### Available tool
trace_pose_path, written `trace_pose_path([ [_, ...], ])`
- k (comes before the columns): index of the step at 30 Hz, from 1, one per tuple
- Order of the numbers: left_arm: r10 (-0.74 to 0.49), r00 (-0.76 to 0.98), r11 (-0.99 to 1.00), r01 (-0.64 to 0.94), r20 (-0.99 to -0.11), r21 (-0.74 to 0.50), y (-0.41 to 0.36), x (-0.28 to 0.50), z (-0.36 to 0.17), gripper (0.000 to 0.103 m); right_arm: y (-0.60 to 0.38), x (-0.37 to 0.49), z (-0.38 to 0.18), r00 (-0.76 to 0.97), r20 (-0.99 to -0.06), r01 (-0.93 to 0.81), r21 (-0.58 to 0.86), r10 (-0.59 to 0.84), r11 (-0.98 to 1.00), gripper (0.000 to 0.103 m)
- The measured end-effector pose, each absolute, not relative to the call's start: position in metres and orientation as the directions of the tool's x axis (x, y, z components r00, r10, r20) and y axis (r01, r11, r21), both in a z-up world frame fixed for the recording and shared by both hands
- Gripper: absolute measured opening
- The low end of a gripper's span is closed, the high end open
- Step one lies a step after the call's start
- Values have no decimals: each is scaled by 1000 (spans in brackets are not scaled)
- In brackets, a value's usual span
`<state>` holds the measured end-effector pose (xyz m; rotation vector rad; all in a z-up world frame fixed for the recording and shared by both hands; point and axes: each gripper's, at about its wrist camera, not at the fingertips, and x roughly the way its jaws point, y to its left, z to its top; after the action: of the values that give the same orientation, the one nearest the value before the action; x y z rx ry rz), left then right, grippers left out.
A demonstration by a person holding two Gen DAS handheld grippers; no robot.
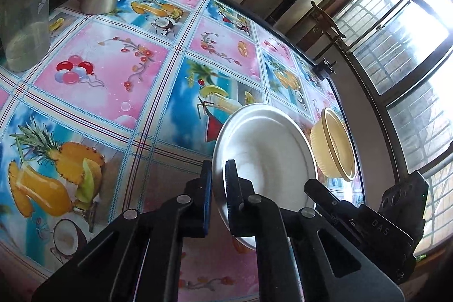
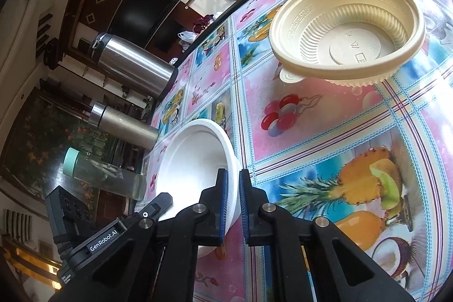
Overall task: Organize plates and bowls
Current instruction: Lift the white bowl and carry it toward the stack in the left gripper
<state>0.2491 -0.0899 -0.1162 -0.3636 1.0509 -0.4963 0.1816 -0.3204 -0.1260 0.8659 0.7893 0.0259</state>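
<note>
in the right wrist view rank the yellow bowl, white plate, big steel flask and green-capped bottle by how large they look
1. yellow bowl
2. white plate, though it sits nearest the camera, held by the right gripper
3. big steel flask and green-capped bottle: they look alike, both far off, so no ranking.

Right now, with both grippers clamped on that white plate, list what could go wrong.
1. The left gripper and right gripper both pinch only the thin rim of the round white foam plate; uneven pulls might bend or crack it.
2. The ribbed beige plastic bowl sits near the table edge, so a nudge could push it off.
</note>
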Motion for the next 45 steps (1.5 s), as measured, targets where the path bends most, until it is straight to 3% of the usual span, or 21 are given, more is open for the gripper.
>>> trace_pose_path([
  [24,-450,504,893,251,-737,-374,-101,235,-102,7,-316,178,-124,729,-607,276,683,316,677,7],
  [45,-336,659,940,190,-673,-284,-65,175,-66,7,-277,148,-103,770,-538,181,699,343,692,7],
])
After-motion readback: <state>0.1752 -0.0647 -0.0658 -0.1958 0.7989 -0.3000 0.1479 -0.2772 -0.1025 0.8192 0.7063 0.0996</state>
